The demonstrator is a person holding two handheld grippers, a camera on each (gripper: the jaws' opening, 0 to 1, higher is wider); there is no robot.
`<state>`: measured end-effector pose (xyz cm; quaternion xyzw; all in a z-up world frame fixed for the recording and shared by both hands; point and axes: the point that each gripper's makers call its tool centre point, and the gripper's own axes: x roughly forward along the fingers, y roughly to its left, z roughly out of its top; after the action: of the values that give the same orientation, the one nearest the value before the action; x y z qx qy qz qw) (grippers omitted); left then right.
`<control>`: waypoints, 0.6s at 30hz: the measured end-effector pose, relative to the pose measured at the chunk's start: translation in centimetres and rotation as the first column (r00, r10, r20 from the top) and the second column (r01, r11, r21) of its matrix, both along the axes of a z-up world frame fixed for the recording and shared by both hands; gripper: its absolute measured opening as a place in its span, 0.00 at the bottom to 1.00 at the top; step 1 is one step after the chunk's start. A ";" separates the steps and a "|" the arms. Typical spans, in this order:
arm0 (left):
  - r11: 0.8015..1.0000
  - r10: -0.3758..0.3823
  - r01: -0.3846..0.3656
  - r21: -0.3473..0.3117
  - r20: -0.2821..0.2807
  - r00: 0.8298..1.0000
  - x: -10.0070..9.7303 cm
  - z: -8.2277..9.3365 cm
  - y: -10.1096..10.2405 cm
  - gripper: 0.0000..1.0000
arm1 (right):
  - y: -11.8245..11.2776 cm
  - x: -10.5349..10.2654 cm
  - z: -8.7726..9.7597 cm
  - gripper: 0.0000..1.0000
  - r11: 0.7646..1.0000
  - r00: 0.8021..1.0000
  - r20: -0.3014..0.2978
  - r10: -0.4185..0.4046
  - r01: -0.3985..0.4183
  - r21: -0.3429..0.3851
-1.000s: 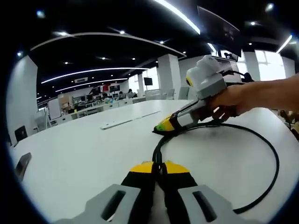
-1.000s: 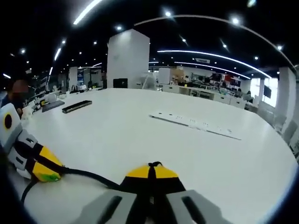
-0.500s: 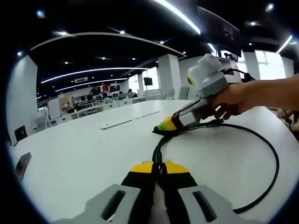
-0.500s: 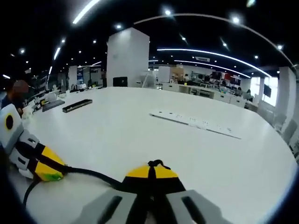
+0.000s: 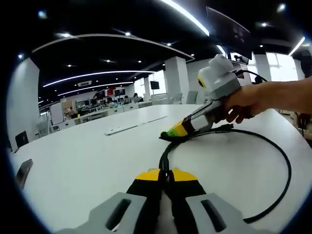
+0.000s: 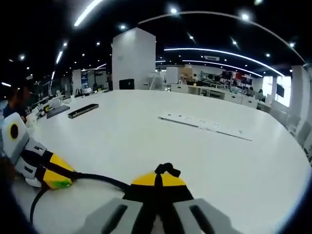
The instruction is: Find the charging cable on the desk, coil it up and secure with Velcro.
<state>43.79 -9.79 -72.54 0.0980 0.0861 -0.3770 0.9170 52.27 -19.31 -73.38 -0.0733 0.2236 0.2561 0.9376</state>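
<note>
A black charging cable (image 5: 162,158) lies on the white table (image 5: 87,161). My left gripper (image 5: 165,174) is shut on it at the bottom of the left gripper view. From there the cable rises to the right gripper (image 5: 169,134), held by a hand (image 5: 243,102), then sweeps round in a wide loop on the right. In the right gripper view my right gripper (image 6: 158,179) is shut on the cable (image 6: 97,176), whose short end pokes out above the tips. The cable runs left to the left gripper (image 6: 61,183).
A long white power strip (image 5: 129,128) (image 6: 204,126) lies further out on the table. A dark flat object (image 6: 83,110) sits at the far left, and a dark phone-like slab (image 5: 22,171) lies near the left table edge. Desks and pillars stand behind.
The right gripper has lifted and tilted slightly to the right. A little more of the cable end now sticks out above its tips. The left gripper has stayed put.
</note>
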 end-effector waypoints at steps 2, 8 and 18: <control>1.000 0.001 -0.001 0.000 0.000 1.000 0.0 0.0 0.0 0.07 | 0.0 0.1 0.0 0.02 1.000 1.000 -0.011 0.001 -0.001 0.009; 1.000 0.002 -0.002 -0.002 -0.002 1.000 0.1 0.0 0.0 0.07 | 0.0 0.3 -0.1 0.02 1.000 1.000 -0.027 -0.005 0.005 0.024; 1.000 0.001 -0.001 -0.001 0.001 1.000 0.1 -0.1 0.1 0.07 | 0.2 0.2 0.2 0.03 1.000 1.000 0.019 0.010 -0.010 0.007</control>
<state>43.91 -9.74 -72.62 0.0975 0.0856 -0.3765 0.9173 52.45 -19.15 -73.20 -0.0733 0.2136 0.2608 0.9386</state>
